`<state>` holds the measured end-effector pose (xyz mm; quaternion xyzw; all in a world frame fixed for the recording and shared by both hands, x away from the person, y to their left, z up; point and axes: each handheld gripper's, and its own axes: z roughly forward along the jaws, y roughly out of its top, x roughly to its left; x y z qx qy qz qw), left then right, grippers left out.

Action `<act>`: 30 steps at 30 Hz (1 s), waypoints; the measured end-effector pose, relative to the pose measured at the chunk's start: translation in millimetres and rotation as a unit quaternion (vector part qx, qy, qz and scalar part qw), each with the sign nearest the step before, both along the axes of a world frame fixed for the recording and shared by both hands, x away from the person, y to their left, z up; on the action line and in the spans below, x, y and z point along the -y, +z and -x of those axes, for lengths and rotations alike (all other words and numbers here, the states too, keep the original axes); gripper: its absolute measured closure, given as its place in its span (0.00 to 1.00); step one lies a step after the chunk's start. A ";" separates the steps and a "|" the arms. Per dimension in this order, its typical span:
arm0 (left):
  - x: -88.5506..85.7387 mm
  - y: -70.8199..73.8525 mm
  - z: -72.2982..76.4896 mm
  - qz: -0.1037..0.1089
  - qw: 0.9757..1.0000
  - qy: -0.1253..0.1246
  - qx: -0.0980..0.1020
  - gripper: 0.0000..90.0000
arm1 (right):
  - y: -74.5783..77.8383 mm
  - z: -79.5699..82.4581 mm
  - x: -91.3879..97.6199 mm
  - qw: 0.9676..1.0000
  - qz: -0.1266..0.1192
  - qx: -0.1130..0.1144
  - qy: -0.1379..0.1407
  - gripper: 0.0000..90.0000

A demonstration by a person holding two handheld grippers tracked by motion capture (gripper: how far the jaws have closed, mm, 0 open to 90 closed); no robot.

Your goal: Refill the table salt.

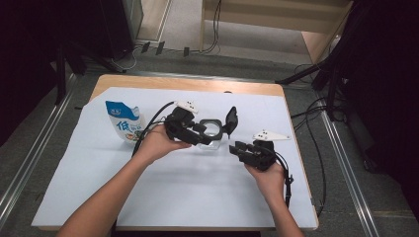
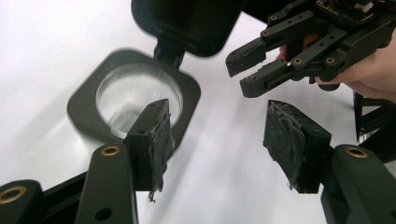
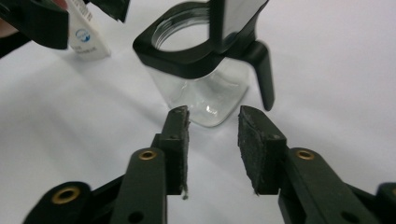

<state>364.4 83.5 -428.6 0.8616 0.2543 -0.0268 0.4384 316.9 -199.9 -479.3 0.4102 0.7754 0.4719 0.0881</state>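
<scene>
Left gripper view looks along the left gripper (image 2: 219, 140), whose jaws stand wide apart with nothing but white sheet between the worn pads; one pad's tip overlaps the black square collar of the glass jar (image 2: 135, 95), and I cannot tell if it touches. This view looks down into the jar's round mouth, with the hinged lid (image 2: 187, 23) raised behind it. Past the jar, the right gripper (image 2: 243, 72) shows from the front, jaws parted.

Right gripper view gives the jar's side instead: clear square walls under the collar (image 3: 187, 51), lid tipped up, the jar standing just beyond the right gripper's (image 3: 212, 151) moderately open, empty jaws.

High view sets the layout: the jar (image 1: 210, 136) on the white sheet (image 1: 197, 192) mid-table, left gripper (image 1: 197, 129) against its left side, right gripper (image 1: 237, 147) just beside its right, and a white-and-blue pouch (image 1: 123, 121) standing off to the left.
</scene>
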 end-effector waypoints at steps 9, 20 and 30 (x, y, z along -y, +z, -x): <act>-23.0 -7.5 22.5 -0.007 1.000 0.017 0.015 0.45 | -4.8 11.0 -18.0 1.000 0.009 -0.010 0.010 0.59; -45.0 -17.5 41.4 -0.001 0.999 0.037 0.004 0.45 | -8.4 12.7 -27.4 0.999 0.020 -0.007 0.040 0.61; -74.2 -22.4 49.6 0.003 0.998 0.067 -0.007 0.45 | -9.0 8.0 -36.5 0.998 0.029 0.001 0.059 0.60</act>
